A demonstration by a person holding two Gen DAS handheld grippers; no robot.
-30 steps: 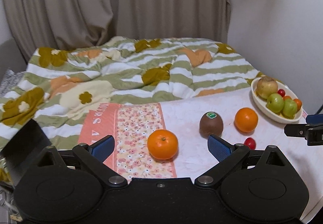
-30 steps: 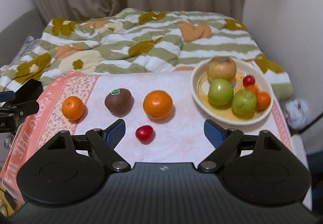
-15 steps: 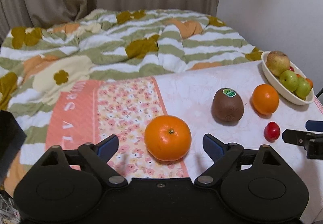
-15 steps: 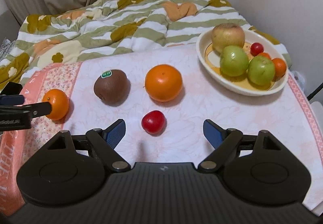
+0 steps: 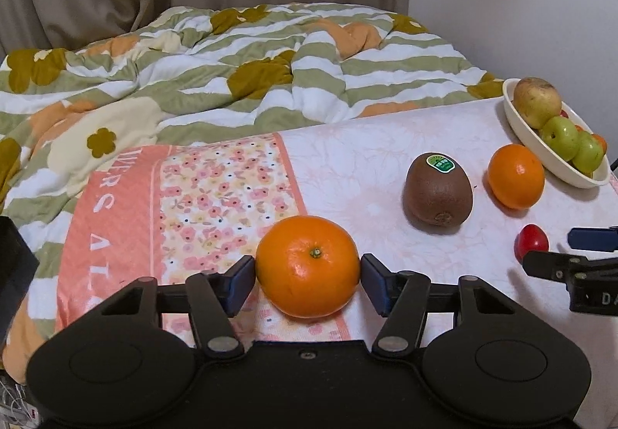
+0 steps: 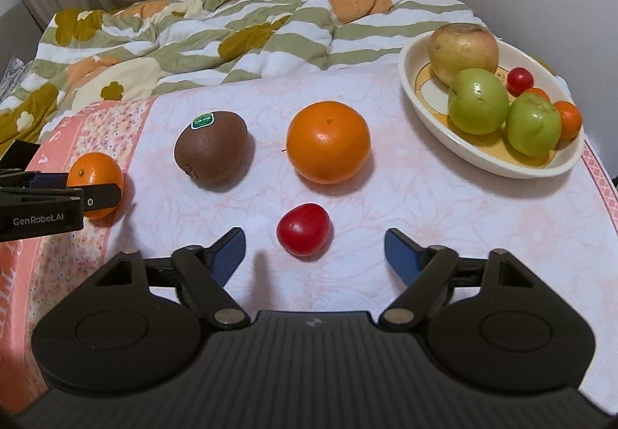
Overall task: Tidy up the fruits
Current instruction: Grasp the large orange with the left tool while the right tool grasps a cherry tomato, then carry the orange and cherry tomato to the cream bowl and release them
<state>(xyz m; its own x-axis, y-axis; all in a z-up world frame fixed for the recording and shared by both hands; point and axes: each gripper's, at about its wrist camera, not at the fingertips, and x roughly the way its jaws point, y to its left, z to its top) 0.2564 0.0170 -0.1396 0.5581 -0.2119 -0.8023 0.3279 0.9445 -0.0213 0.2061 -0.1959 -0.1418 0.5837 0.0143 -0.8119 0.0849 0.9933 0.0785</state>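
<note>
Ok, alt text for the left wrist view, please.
The left tool is closing on a round orange that sits between its blue pads on a floral cloth. To the right lie a brown stickered kiwi, a second orange, a small red tomato and a cream bowl of fruit.

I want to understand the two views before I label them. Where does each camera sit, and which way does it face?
Left wrist: on the left gripper, looking down past its closing fingers, which flank an orange; the right gripper shows at the edge.
Right wrist: on the right gripper, closing, aimed at a cherry tomato.
Shared: kiwi, bowl.
</note>
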